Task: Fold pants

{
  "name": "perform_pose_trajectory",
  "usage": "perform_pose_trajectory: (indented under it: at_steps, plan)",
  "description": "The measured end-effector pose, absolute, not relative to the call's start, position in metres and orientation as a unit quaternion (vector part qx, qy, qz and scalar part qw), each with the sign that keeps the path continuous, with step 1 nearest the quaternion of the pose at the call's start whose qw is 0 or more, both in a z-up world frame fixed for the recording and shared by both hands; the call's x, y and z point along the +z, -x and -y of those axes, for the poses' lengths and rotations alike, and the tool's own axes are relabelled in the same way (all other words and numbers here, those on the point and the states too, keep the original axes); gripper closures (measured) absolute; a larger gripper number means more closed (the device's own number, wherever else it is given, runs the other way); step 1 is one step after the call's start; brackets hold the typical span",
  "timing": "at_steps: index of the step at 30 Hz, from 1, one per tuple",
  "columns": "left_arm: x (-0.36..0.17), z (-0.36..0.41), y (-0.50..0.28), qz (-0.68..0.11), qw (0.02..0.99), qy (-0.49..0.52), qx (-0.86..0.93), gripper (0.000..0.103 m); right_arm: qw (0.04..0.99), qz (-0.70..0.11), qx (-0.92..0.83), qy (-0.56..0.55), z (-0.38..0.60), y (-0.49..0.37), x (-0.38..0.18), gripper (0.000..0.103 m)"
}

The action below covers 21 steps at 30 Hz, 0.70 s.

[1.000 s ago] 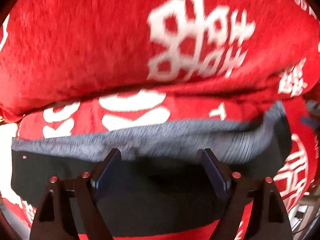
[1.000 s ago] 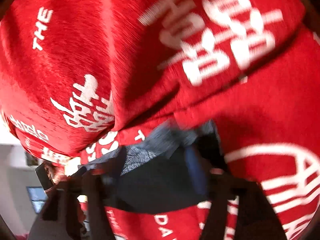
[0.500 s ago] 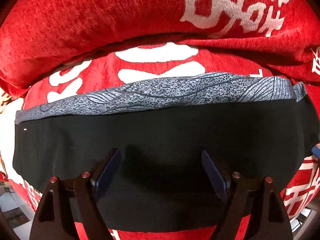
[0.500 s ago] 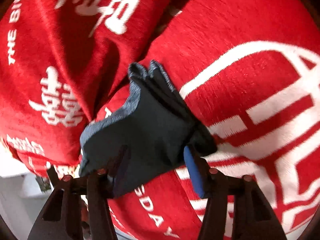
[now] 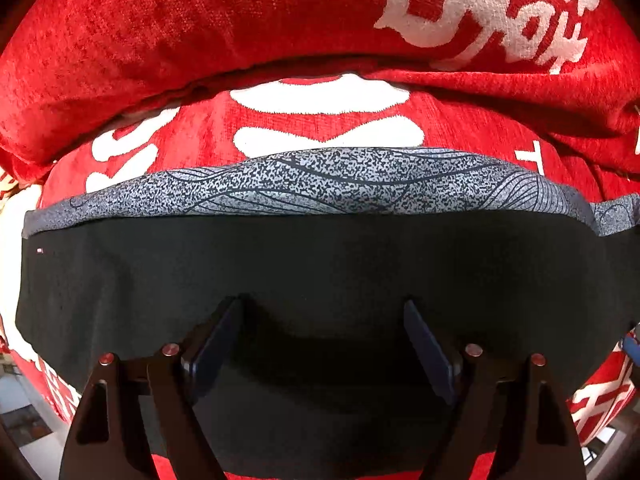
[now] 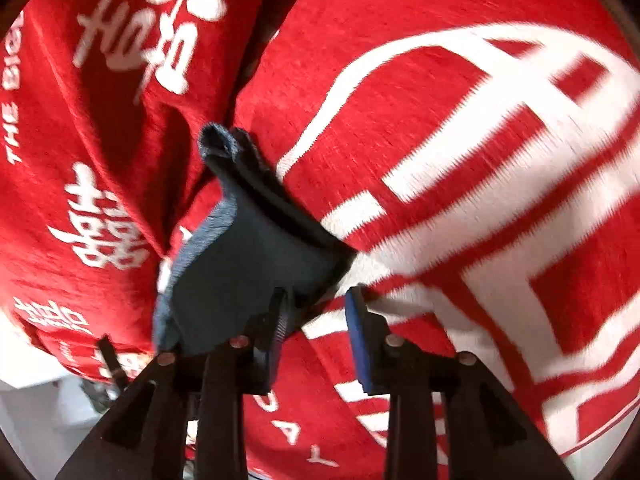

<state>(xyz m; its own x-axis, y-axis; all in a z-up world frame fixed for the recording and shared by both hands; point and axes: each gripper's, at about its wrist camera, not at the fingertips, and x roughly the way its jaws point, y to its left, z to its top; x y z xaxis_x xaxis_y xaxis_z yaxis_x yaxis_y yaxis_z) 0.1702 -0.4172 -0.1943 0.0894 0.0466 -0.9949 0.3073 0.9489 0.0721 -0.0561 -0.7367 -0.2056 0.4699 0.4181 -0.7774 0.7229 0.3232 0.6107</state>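
Left wrist view: pants (image 5: pixel 320 272) spread flat in a wide black band across a red cover (image 5: pixel 168 40) with white lettering, grey patterned waistband (image 5: pixel 328 182) along the far edge. Already doubled, judging by the tidy rectangle and the layered edges; at least one more fold probably left to reach a compact bundle. Left gripper (image 5: pixel 324 344) pointing straight down over the near middle of the cloth, jaws spread wide, nothing pinched between them.

Right wrist view, somewhat blurred: end of the pants (image 6: pixel 248 256) seen edge-on, several dark layers stacked, grey band on the left side, one far corner curling up. Right gripper (image 6: pixel 316 320) at the near right corner of that end, jaws closing; a bit of the corner between them, pads not yet clamped on it.

Fabric soft, thin, matte, lying smooth without big wrinkles.
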Motion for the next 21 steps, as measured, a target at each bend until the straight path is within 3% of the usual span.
perform_pose_trajectory:
  at_steps: [12,13,14,17,21]
  plan:
    - [-0.207,0.405,-0.183,-0.675,0.723,-0.125,-0.084,0.013,0.654,-0.454,-0.071,-0.601,0.724,0.018,-0.241,0.072]
    - [-0.206,0.406,-0.183,-0.675,0.722,-0.125,-0.081,0.013,0.650,-0.456,-0.073,-0.603,0.725,0.014,-0.240,0.077]
    - [-0.202,0.405,-0.181,-0.676,0.722,-0.125,-0.079,0.013,0.650,-0.443,-0.079,-0.613,0.729,0.013,-0.233,0.096]
    - [-0.199,0.407,-0.179,-0.675,0.722,-0.129,-0.082,0.013,0.670,-0.415,-0.063,-0.612,0.740,0.011,-0.203,0.096]
    - [-0.205,0.406,-0.181,-0.677,0.721,-0.127,-0.079,0.013,0.693,-0.481,-0.041,-0.536,0.727,0.008,-0.183,0.092]
